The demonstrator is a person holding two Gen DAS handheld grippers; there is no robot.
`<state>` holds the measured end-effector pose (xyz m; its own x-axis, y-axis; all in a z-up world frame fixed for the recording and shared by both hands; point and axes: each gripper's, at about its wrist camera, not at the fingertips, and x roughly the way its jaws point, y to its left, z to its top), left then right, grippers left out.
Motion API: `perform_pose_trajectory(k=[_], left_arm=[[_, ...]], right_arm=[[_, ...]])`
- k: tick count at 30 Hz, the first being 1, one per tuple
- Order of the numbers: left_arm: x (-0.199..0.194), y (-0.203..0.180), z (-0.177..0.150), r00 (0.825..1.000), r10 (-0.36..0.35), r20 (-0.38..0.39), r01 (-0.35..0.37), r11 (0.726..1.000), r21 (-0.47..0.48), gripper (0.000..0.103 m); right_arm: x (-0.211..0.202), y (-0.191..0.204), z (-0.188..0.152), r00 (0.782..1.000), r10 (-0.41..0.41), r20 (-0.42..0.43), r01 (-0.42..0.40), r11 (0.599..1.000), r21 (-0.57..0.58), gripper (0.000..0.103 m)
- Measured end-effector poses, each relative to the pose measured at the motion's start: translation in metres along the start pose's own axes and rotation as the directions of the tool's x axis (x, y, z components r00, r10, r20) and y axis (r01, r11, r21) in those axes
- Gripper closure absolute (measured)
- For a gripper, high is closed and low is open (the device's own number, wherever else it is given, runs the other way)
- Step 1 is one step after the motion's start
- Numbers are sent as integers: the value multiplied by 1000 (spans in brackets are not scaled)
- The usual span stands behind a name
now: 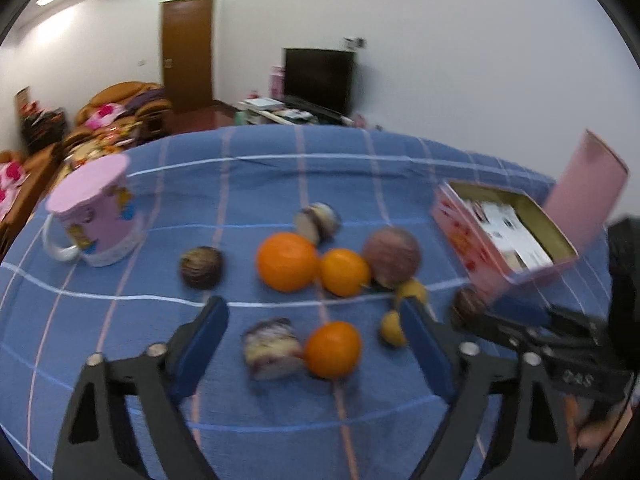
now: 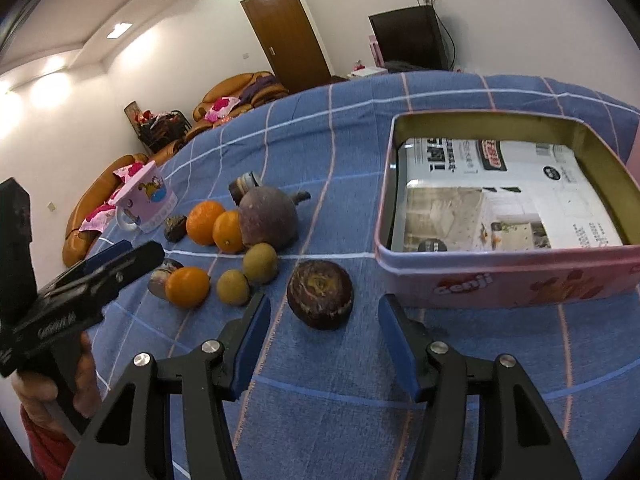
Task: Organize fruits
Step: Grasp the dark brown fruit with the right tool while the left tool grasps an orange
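we list, at lower centre of the right wrist view, one dark brown round fruit [image 2: 320,294], skin rough, lying on the blue checked cloth [image 2: 320,420] beside the pink tin [image 2: 500,280]. right gripper [image 2: 324,312] parted, empty; left gripper [image 1: 316,316] parted over an orange [image 1: 333,349].

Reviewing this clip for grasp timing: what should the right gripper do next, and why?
Probably ease the right gripper forward and down until its open jaws straddle the dark round fruit. The fruit lies just beyond the tips, untouched, beside the open pink tin.
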<state>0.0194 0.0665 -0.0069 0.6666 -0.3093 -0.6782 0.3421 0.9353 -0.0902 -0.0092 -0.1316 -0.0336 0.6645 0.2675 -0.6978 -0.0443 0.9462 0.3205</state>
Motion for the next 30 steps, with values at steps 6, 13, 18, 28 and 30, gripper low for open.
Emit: perform_pose_trajectory(k=[6,13,18,28,30], left_arm=[[9,-13,-4,998,-13,-58,17,998,65,45],[22,-25,-9,995,-16,-93,27,993,119,45],[25,-23,-12,996,18,-87,-6,991,130,56],[17,-20,-15,994,-66,-91,79,985,155,71],[16,-28,-18,995,-58,-86,75,976,204,61]], right_arm=[[9,-1,3,1000,4,-23,-4,1000,4,45],[17,4,7,999,3,-36,-4,1000,-26,45],[16,9,3,999,-12,-52,8,997,-70,64],[6,10,0,999,36,-37,-39,997,-63,64],[6,11,0,998,41,-43,-43,997,-62,64]])
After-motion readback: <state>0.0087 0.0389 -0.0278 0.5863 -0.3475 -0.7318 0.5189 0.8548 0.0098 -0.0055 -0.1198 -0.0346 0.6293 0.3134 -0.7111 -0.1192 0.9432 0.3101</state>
